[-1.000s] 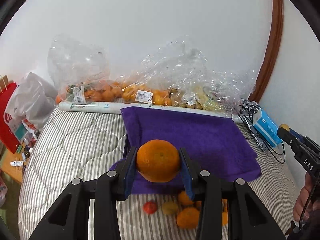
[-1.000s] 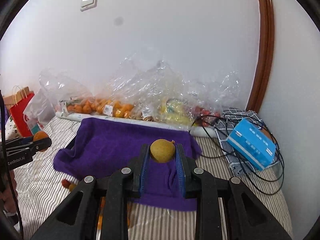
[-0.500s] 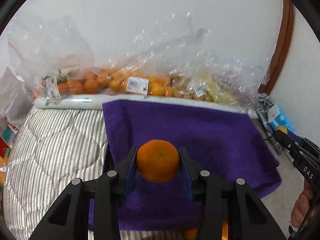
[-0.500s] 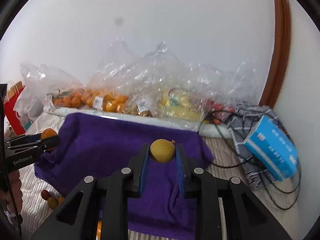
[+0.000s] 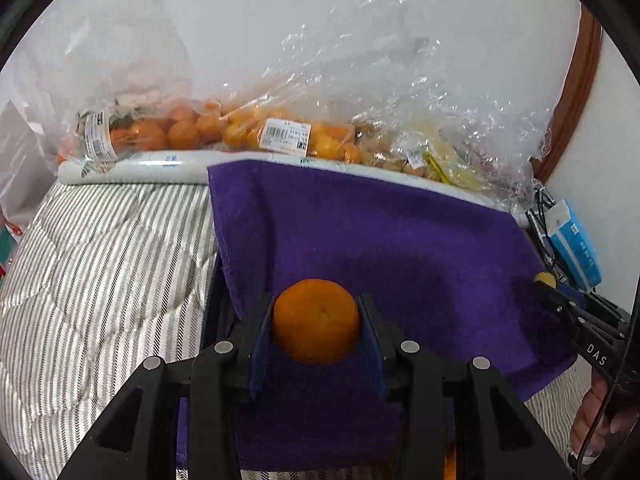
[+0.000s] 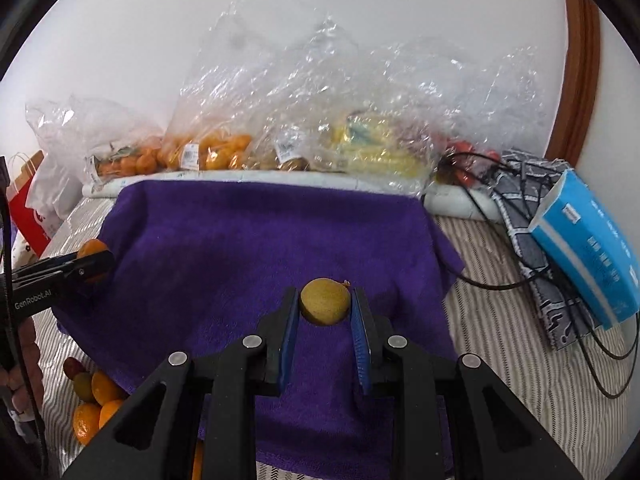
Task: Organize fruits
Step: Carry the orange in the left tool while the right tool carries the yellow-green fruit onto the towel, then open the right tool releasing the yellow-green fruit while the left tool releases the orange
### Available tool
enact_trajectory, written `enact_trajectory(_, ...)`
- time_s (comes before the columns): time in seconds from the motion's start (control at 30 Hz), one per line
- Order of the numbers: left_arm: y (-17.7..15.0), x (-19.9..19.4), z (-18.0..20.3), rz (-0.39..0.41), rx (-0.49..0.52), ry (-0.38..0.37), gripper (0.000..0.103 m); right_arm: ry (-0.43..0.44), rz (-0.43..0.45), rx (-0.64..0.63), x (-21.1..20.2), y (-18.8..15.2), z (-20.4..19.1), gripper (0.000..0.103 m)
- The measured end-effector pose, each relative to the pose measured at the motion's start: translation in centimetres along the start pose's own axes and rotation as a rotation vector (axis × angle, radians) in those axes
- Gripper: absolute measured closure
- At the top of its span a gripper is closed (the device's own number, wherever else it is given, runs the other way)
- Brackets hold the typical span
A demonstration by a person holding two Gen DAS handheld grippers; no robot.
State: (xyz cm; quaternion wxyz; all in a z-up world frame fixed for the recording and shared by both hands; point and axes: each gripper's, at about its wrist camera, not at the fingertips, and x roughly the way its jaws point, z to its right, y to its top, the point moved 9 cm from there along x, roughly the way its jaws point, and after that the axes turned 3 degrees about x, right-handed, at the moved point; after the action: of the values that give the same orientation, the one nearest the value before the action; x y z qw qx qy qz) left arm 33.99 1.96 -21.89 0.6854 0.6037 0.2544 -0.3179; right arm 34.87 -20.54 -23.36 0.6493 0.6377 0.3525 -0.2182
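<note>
My left gripper (image 5: 316, 322) is shut on an orange (image 5: 316, 320) and holds it above the near left part of a purple towel (image 5: 400, 248). My right gripper (image 6: 325, 302) is shut on a small yellow-brown fruit (image 6: 325, 300) above the near middle of the same towel (image 6: 248, 248). The left gripper with its orange shows at the left edge of the right wrist view (image 6: 90, 264). The right gripper's tip with the yellow fruit shows at the right of the left wrist view (image 5: 548, 284). Loose oranges (image 6: 98, 404) and small fruits lie on the striped cover in front of the towel's left corner.
Clear plastic bags of oranges (image 5: 192, 132) and other fruit (image 6: 372, 148) line the wall behind a white roll (image 5: 140, 166). A blue box (image 6: 588, 244) and black cables (image 6: 500, 276) lie at the right. A red paper bag (image 6: 28, 208) stands at the left.
Both grippers have moved forward and lower over the purple towel, still holding their fruits. The loose fruits have dropped out of the left wrist view.
</note>
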Motion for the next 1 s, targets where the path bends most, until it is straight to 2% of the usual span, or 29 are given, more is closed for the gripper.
enact_trajectory(0.37, -0.8, 1.2, 0.1, -0.039, 0.016, 0.015, 0.065, 0.014, -0.039, -0.010, 1.0, -0.9, -0.4, 0.077)
enact_trajectory(0.67, -0.8, 1.5, 0.2, -0.037, 0.033, 0.037, 0.064, 0.035, -0.089, -0.025, 2.3, -1.9, -1.1, 0.077)
enact_trajectory(0.77, -0.8, 1.4, 0.1, -0.036, 0.026, 0.029, 0.064, 0.032, -0.077, -0.028, 2.1, -1.6, -1.2, 0.070)
enact_trajectory(0.83, -0.8, 1.4, 0.1, -0.035, 0.027, 0.027, 0.064, 0.018, -0.070, -0.033, 1.9, -1.5, -1.2, 0.056)
enact_trajectory(1.0, -0.8, 1.0, 0.5, -0.028, 0.039, 0.024, 0.049, 0.002, -0.057, -0.041, 1.4, -1.2, -1.1, 0.034)
